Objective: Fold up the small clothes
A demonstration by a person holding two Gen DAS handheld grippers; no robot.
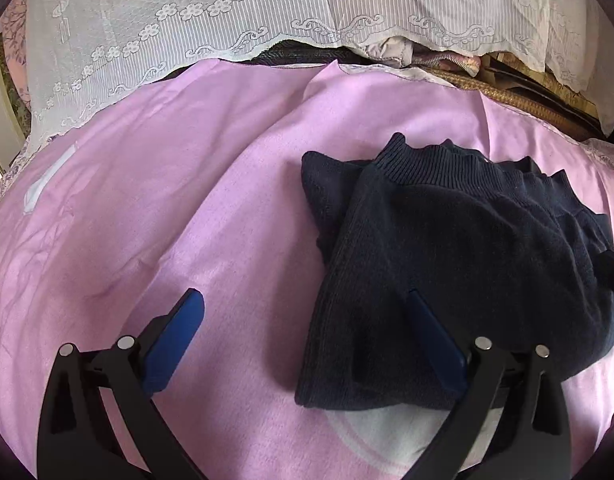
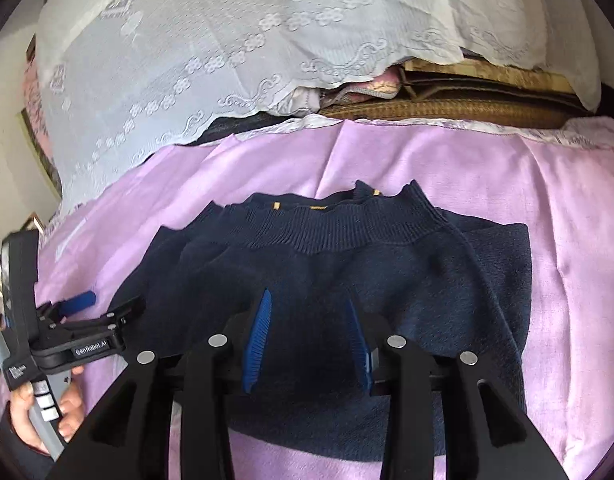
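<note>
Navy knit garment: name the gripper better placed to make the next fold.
Probably right. The right gripper sits centred over the navy knit garment, open; the left gripper is open too, straddling only its edge, half over the pink sheet.

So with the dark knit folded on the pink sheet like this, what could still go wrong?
1. The folded navy sweater looks loose: layers near its ribbed hem lie staggered, so a nudge may undo it.
2. The right tongs stand open just above the knit; their ridged pads could snag it.
3. The left tongs straddle the sweater's edge, open, and the wrinkled pink sheet might drag along.
</note>
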